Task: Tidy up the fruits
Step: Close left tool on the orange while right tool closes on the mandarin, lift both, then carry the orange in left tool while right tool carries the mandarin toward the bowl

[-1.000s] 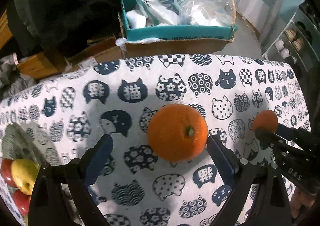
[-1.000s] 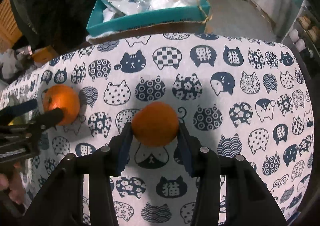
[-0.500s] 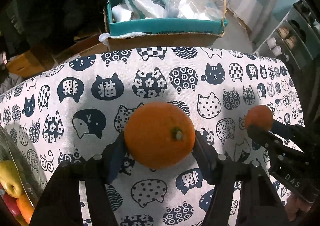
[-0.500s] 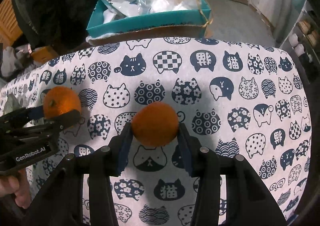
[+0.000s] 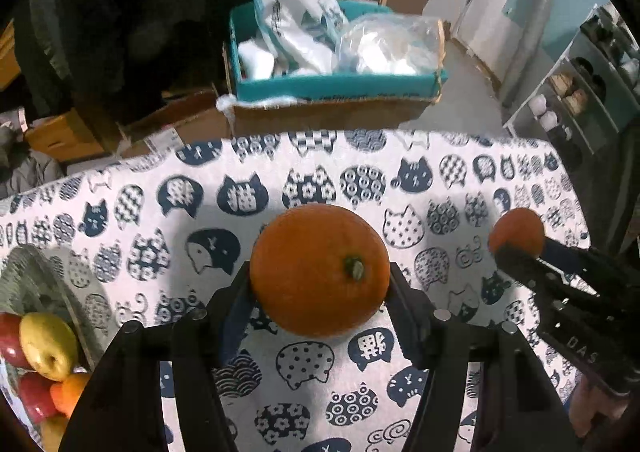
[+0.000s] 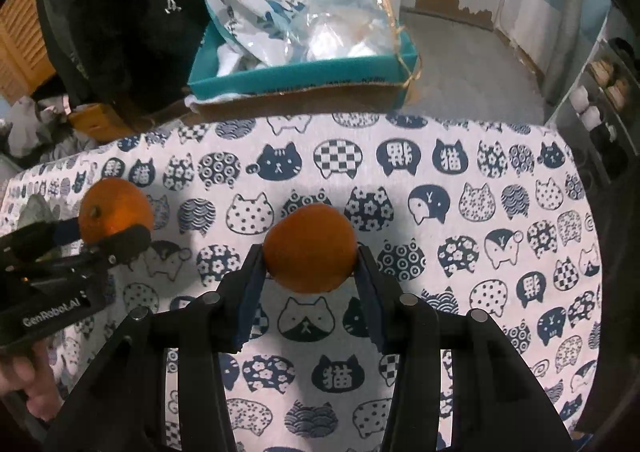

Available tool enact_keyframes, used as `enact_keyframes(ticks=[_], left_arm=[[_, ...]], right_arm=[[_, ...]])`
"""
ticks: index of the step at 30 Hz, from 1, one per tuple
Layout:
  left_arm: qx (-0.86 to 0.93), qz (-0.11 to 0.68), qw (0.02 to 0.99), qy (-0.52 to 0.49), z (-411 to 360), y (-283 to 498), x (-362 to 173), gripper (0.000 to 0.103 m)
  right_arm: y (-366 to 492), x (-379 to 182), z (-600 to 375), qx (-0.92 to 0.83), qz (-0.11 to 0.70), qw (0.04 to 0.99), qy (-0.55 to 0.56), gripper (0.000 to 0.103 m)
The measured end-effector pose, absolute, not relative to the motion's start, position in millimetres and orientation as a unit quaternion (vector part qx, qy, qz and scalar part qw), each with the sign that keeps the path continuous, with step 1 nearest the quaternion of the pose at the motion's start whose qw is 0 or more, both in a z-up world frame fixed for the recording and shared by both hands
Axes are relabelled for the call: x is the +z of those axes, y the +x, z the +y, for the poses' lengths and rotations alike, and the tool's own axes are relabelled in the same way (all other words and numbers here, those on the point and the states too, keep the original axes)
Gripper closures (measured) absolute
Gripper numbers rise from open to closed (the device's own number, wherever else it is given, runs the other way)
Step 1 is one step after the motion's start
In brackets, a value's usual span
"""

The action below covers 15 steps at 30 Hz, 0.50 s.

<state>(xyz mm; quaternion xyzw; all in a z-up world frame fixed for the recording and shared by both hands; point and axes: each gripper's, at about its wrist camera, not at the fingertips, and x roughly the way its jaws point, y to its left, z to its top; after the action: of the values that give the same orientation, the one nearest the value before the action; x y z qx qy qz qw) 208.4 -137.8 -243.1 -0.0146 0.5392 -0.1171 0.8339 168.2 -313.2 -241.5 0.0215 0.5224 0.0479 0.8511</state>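
Observation:
My left gripper [image 5: 320,284] is shut on a large orange [image 5: 320,268], stem toward the camera, held just above the cat-print tablecloth [image 5: 160,220]. My right gripper [image 6: 310,256] is shut on a smaller orange [image 6: 310,246], also lifted off the cloth. Each gripper shows in the other's view: the right gripper [image 5: 520,248] with its smaller orange [image 5: 516,230] at the right edge, the left gripper [image 6: 108,228] with its large orange [image 6: 114,208] at the left edge. A bowl [image 5: 36,276] with red and yellow apples and an orange lies at the lower left.
Beyond the table's far edge stands a teal box [image 5: 336,88] stuffed with plastic bags on top of cardboard cartons. A dark garment [image 5: 120,12] hangs at the back left. Shelves [image 5: 580,84] stand at the right. A hand [image 6: 20,376] holds the left gripper.
The left gripper's jaws closed onto the large orange, which had rested on the cloth between them. Both grippers then rose a little with their oranges.

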Motion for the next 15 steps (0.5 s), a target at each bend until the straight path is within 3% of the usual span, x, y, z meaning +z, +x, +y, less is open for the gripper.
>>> enact_keyframes(ticks=[15], left_arm=[[-0.113, 0.479, 0.870, -0.021, -110, 176, -168, 0.039]], right_arm=[[146, -170, -300, 0.059, 0.469, 0.881, 0.012, 0.059]])
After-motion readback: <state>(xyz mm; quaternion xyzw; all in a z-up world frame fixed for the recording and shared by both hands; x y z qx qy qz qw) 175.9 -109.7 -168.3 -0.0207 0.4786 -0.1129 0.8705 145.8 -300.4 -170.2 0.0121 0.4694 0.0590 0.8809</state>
